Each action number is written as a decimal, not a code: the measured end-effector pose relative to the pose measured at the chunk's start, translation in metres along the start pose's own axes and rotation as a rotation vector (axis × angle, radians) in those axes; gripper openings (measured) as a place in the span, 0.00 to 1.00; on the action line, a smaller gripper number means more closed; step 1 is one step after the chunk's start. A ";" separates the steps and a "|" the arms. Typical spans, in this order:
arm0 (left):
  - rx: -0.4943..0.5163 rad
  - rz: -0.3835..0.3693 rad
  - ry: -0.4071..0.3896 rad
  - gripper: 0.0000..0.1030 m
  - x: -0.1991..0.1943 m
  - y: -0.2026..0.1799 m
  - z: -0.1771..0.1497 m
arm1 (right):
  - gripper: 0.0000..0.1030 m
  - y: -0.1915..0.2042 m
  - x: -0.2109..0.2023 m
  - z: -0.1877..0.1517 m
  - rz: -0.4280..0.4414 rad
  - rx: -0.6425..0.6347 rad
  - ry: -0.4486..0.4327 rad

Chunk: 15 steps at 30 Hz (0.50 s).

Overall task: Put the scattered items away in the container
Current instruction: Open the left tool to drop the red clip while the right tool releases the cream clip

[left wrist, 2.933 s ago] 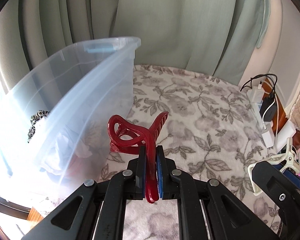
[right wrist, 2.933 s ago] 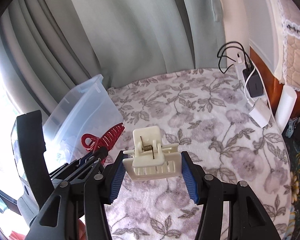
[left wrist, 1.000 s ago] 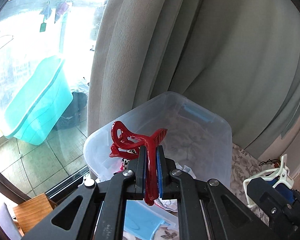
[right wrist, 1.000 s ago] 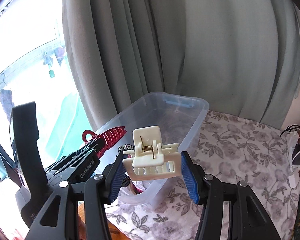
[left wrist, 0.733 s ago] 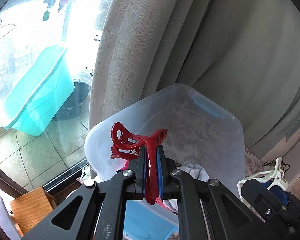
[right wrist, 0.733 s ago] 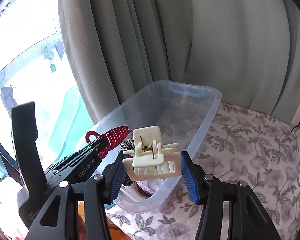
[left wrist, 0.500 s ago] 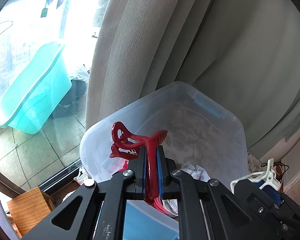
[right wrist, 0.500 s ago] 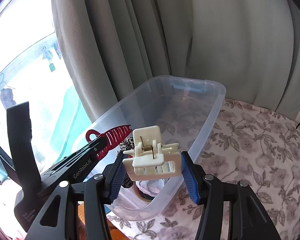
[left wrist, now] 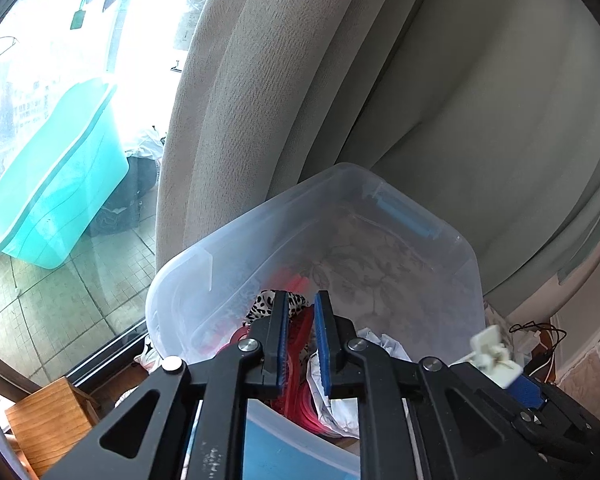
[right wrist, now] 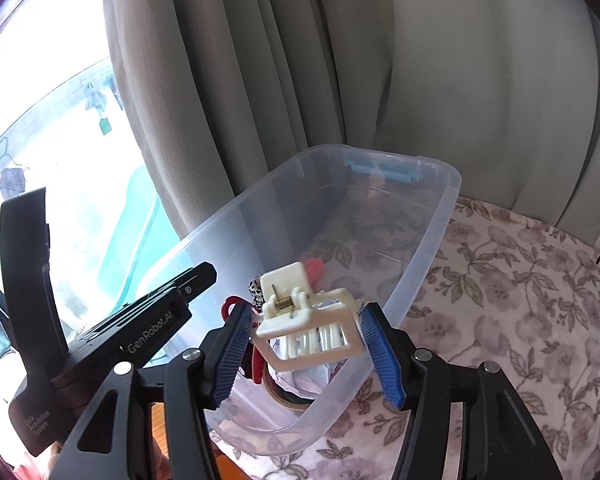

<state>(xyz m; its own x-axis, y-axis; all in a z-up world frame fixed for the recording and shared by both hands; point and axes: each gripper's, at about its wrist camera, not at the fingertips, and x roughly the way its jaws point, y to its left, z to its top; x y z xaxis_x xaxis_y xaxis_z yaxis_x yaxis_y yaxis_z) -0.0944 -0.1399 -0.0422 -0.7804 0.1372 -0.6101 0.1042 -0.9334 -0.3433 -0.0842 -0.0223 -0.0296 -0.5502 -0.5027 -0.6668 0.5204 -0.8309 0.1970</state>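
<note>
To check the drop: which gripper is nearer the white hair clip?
Right. The white hair clip sits tilted between the right gripper's open fingers; the left gripper is to its left, over the clear bin.

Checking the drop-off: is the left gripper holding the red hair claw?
No. The left gripper has open jaws with nothing between them; the red hair claw lies in the clear bin.

Hair clips [left wrist: 296,344] inside bin [left wrist: 452,248], tongs [left wrist: 302,336] above

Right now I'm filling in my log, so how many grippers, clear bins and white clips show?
Grippers: 2, the left gripper and the right gripper
Clear bins: 1
White clips: 1
Total: 4
</note>
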 end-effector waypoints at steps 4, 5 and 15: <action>0.011 -0.007 -0.004 0.44 -0.003 -0.005 0.003 | 0.63 -0.002 -0.002 0.000 0.002 0.007 -0.004; 0.015 -0.007 -0.006 0.50 -0.003 -0.006 0.003 | 0.64 -0.003 -0.003 0.000 0.001 0.007 -0.004; 0.092 -0.008 -0.012 0.66 -0.022 -0.019 0.010 | 0.73 -0.006 -0.021 -0.004 -0.008 0.011 -0.015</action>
<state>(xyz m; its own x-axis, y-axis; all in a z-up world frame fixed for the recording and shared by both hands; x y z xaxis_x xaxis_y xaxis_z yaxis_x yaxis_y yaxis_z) -0.0854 -0.1284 -0.0157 -0.7884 0.1413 -0.5988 0.0414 -0.9589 -0.2807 -0.0735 -0.0062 -0.0195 -0.5643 -0.4995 -0.6573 0.5088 -0.8374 0.1996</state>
